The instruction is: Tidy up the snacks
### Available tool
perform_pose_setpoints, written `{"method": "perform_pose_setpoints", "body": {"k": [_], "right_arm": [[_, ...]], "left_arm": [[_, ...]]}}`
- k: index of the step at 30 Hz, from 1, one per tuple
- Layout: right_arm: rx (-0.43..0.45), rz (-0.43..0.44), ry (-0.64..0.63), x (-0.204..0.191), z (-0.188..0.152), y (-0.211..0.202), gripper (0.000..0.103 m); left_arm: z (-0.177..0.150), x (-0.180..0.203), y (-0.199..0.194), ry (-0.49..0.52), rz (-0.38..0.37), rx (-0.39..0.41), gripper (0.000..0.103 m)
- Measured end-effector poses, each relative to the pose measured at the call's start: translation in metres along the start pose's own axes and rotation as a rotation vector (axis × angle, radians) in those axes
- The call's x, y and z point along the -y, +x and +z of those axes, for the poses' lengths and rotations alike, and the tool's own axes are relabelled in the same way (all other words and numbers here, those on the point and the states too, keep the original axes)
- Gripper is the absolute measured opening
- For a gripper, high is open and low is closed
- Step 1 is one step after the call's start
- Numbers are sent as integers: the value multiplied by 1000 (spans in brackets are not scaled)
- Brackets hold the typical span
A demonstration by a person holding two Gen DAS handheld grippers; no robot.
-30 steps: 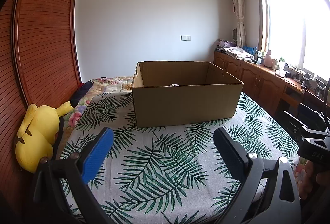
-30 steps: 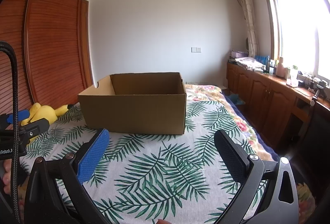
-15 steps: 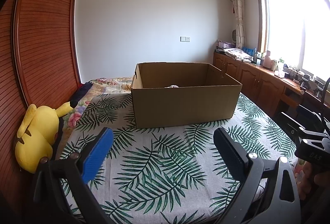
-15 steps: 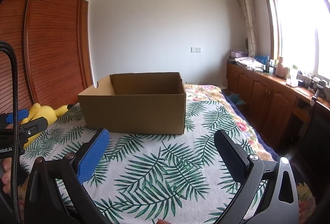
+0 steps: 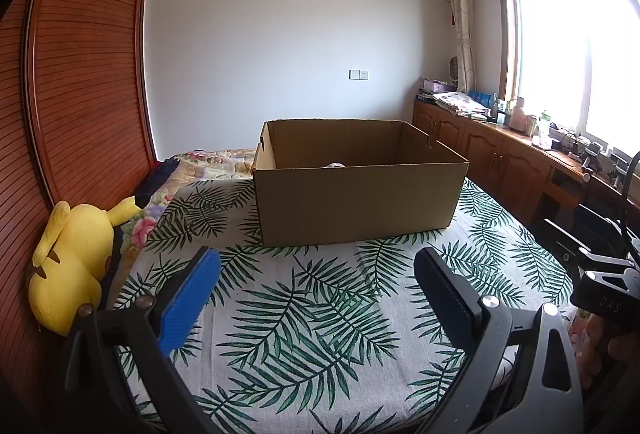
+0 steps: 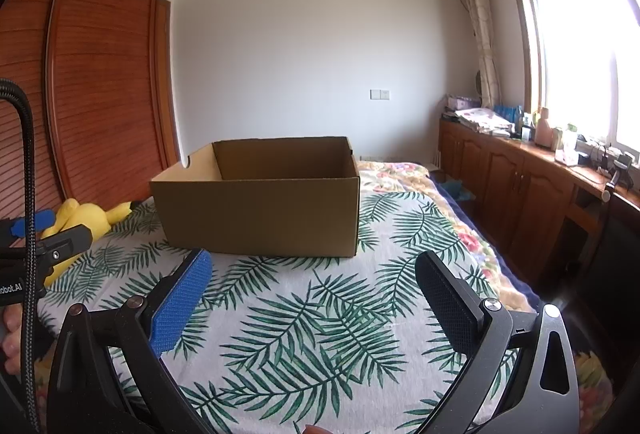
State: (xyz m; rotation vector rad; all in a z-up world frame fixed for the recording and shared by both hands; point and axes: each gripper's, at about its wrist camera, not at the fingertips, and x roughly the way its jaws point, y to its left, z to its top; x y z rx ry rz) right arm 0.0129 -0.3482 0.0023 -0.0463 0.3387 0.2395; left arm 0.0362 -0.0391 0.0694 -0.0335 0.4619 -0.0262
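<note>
An open brown cardboard box [image 5: 356, 202] stands on the bed with the palm-leaf cover [image 5: 320, 314]; it also shows in the right wrist view [image 6: 260, 214]. A small white thing [image 5: 335, 165] just peeks over the box's near wall; I cannot tell what it is. My left gripper [image 5: 316, 266] is open and empty, held above the cover in front of the box. My right gripper [image 6: 314, 268] is open and empty, also in front of the box. No loose snacks show on the cover.
A yellow plush toy [image 5: 68, 266] lies at the bed's left edge against the wooden wardrobe [image 5: 80, 94]. Wooden cabinets [image 6: 520, 186] with clutter on top run along the right wall under the window. The other gripper shows at each view's edge [image 5: 600, 286].
Both views are almost still. The left wrist view has dropped slightly, so the box sits a touch higher in frame.
</note>
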Motion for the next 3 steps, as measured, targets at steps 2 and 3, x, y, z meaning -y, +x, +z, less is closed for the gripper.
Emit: {"method": "perform_pose_setpoints", "body": {"k": [2,3], "right_arm": [[0,1,1,0,0,0,103],[-1,0,0,0,0,0,103]], "left_arm": [[0,0,0,-1,1,0,99],[0,0,0,0,0,0,99]]}}
